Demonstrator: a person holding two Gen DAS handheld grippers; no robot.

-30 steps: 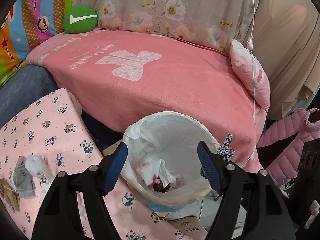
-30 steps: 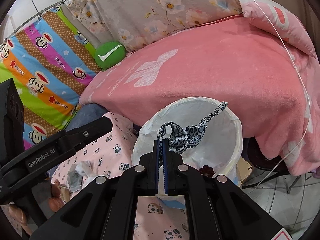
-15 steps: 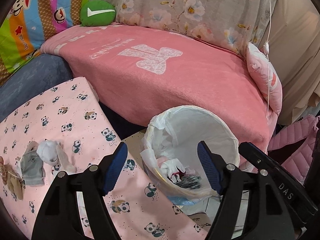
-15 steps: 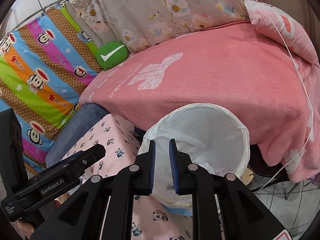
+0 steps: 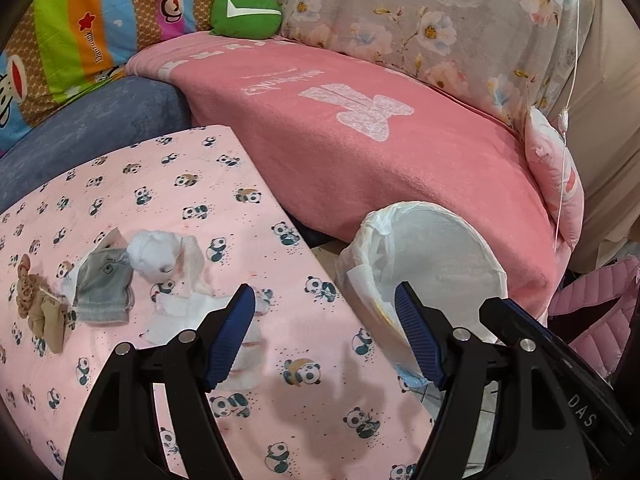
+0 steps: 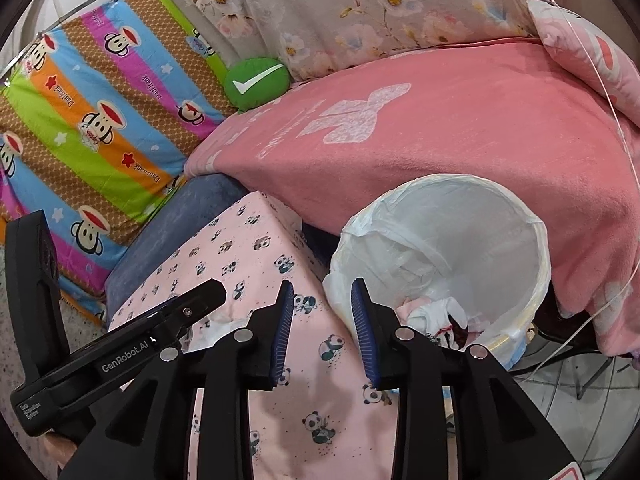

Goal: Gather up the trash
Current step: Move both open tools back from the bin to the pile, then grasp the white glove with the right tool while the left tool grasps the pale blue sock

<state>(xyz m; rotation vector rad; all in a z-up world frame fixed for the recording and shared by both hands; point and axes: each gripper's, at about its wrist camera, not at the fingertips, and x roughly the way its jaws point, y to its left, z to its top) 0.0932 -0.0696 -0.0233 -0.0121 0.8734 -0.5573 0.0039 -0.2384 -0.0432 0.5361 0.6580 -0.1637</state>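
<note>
Behind everything, a sofa under a pink blanket (image 5: 360, 148) fills the back of both views, with a striped cartoon quilt (image 6: 100, 128) and a green cushion (image 5: 246, 12) at its far end. In front of it stands a table in a panda cloth (image 5: 192, 192), and at the table's right corner, down on the floor, a bin (image 6: 520, 240) lined with a white bag. Crumpled white and red scraps already lie in its bottom.

The trash left to collect sits on the cloth's left part: a flat white tissue (image 5: 180, 312), a grey pouch (image 5: 104, 288), a white wad (image 5: 156, 252) and a tan crumpled piece (image 5: 40, 308), all close together.

The left gripper (image 5: 324, 336) is spread wide and holds nothing; its left pad stands just above the tissue's near edge, so the pile lies ahead and to its left, close by. The tissue spreads roughly across the view, with no clear long axis that I can make out.

The right gripper (image 6: 320, 328) has its jaws opening, with nothing between them. It sits at the table's right edge with the bin just to its right, and the pile is mostly hidden from it behind the left tool.

I judge the left hand the nearer one, so the next pick is probably its own: a short shift left and forward onto the tissue.
</note>
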